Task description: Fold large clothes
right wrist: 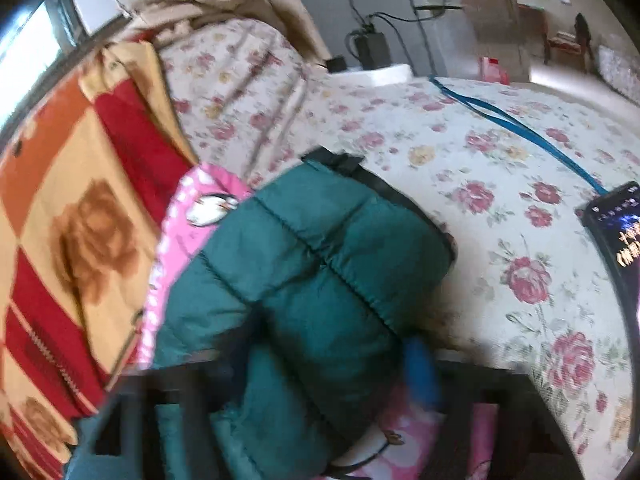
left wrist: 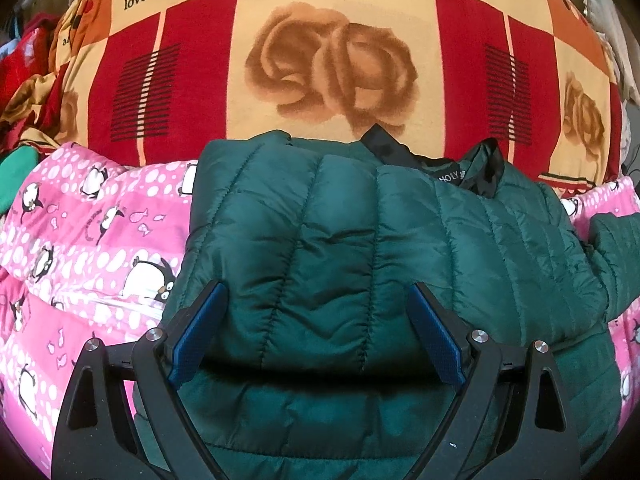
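A dark green quilted puffer jacket (left wrist: 360, 232) lies on a pink penguin-print quilt (left wrist: 88, 232), its left part folded over the body and its black-lined collar at the far side. My left gripper (left wrist: 318, 332) is open just above the jacket's near folded edge, blue pads apart and holding nothing. In the blurred right wrist view a jacket sleeve (right wrist: 312, 264) runs up between the fingers of my right gripper (right wrist: 328, 364). The fingers look spread on either side of the sleeve, and the blur hides whether they pinch it.
A red, orange and cream rose-check blanket (left wrist: 320, 60) lies beyond the jacket. A floral bedsheet (right wrist: 500, 200) covers the bed to the right, with a phone (right wrist: 616, 232) and a blue strap (right wrist: 516, 124) on it. Piled clothes (left wrist: 28, 92) sit at far left.
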